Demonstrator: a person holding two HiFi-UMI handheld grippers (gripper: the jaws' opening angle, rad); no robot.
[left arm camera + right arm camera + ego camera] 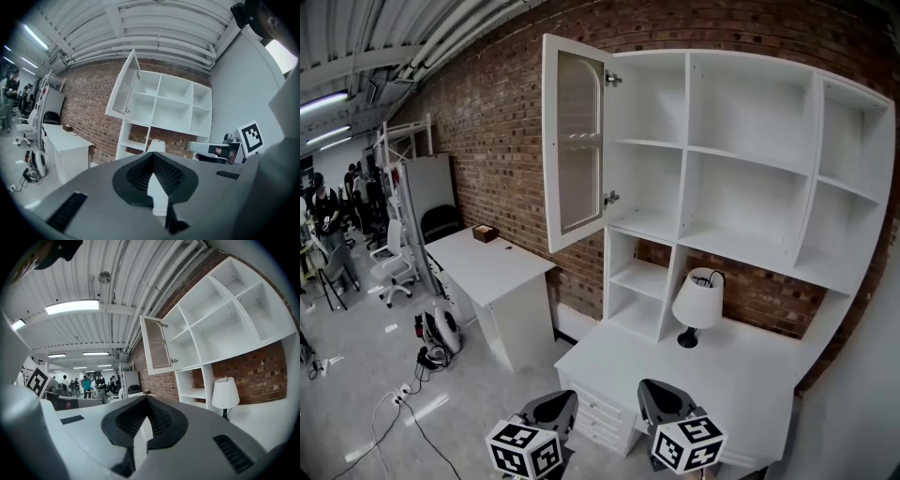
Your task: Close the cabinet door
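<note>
The cabinet door (pixel 577 141), white-framed with a frosted glass panel, stands swung wide open at the top left of the white shelf unit (pixel 750 159) on the brick wall. It also shows in the left gripper view, door (pixel 123 89), and in the right gripper view, door (pixel 157 345). Both grippers are low, in front of the desk and well short of the door. My left gripper (pixel 562 398) is shut with nothing in it, jaws together (pixel 153 157). My right gripper (pixel 654 389) looks shut and empty too (pixel 147 399).
A white table lamp (pixel 698 305) stands on the desktop (pixel 750 375) under the shelves, with drawers (pixel 600 417) below. A separate white desk (pixel 492 267) with a small brown box (pixel 485 233) stands to the left. Chairs, floor cables (pixel 412 403) and people are at far left.
</note>
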